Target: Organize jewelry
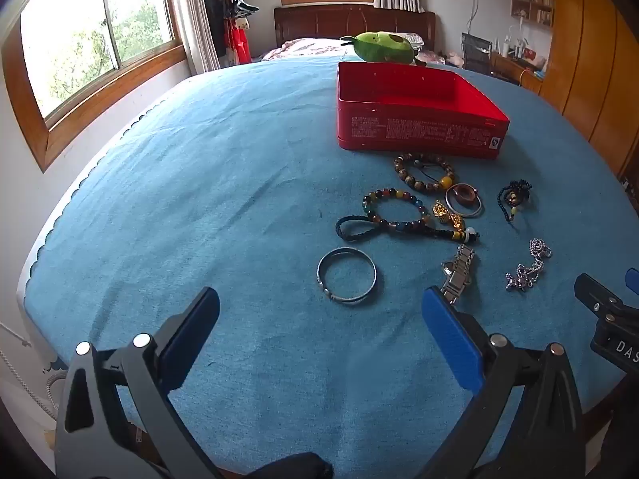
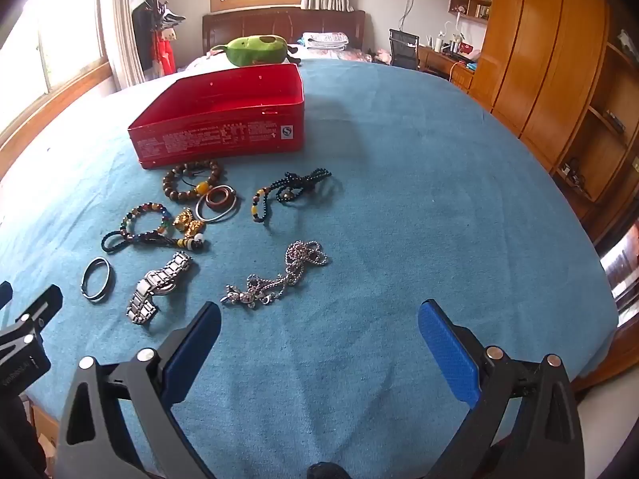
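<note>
- Roughly L to R, all on a blue cloth (image 1: 207,183) spread over the table.
- Left gripper (image 1: 319,331): jaws spread wide, nothing between pads, hovering over bare cloth, tilted down.
- Silver bangle (image 1: 346,275): flat on cloth, just ahead of left gripper, apart from the rest.
- Black braided cord (image 1: 359,228) w/ coloured end beads, lying just beyond the bangle; multicolour bead bracelet (image 1: 393,209) overlaps it.
- Red tin (image 1: 419,135): open, no lid, inside looks empty; sits beyond the whole cluster.
- Brown bead bracelet (image 1: 423,171) just in front of tin's near wall.
- Gold charms (image 1: 449,215) touching the multicolour bracelet; thin silver ring w/ a brown ring inside (image 1: 463,199) beside them.
- Metal watch (image 2: 159,287): on its side, near-centre of cluster; in left view partly behind the right finger pad (image 1: 451,343).
- Dark bead string (image 2: 291,191) w/ yellow beads, right of the rings, apart.
- Silver chain (image 2: 279,279): bunched heap, closest item to right gripper, just beyond its left finger.
- Right gripper (image 2: 319,339): jaws spread wide, empty, over bare cloth, tilted down.
- Green plush toy (image 2: 255,50) on the bed behind the tin.
</note>
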Demonstrator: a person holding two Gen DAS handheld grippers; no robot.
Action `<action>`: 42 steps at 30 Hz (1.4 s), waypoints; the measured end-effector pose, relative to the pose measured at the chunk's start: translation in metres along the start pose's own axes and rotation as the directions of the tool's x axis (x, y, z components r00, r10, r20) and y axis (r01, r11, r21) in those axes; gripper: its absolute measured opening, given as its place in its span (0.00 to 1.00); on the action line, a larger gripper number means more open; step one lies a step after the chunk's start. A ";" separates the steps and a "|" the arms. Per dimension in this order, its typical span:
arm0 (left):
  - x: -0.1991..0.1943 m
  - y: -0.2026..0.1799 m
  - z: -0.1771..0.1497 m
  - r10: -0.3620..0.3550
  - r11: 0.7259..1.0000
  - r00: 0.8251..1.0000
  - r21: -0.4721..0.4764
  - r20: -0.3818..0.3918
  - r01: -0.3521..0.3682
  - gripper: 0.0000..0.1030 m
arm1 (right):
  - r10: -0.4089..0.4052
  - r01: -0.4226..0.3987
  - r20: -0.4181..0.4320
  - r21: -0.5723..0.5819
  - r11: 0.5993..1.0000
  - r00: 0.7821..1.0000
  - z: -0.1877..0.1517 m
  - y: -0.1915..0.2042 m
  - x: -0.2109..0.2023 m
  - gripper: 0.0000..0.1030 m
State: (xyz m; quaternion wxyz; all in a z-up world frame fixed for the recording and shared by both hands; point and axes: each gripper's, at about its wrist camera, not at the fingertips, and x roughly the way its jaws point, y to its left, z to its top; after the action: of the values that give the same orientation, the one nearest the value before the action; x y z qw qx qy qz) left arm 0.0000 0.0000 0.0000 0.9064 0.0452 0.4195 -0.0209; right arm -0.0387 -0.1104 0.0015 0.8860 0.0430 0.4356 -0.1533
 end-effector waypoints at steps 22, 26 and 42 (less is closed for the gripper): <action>-0.002 -0.001 0.000 -0.006 1.000 1.000 -0.005 0.005 0.006 0.97 | -0.003 0.003 0.002 -0.001 1.000 1.000 -0.001 0.002 0.002 0.96; -0.003 0.001 0.000 -0.006 1.000 1.000 -0.007 0.005 0.006 0.97 | -0.003 0.003 0.003 0.000 1.000 1.000 -0.001 0.001 0.002 0.96; -0.003 0.001 0.000 -0.009 1.000 1.000 -0.008 0.006 0.009 0.97 | 0.000 0.000 0.001 0.001 1.000 1.000 -0.001 0.001 0.003 0.96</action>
State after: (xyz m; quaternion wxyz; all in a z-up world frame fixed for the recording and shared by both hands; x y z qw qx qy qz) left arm -0.0019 0.0013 0.0018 0.9076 0.0397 0.4172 -0.0237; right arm -0.0373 -0.1094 -0.0012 0.8862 0.0431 0.4350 -0.1536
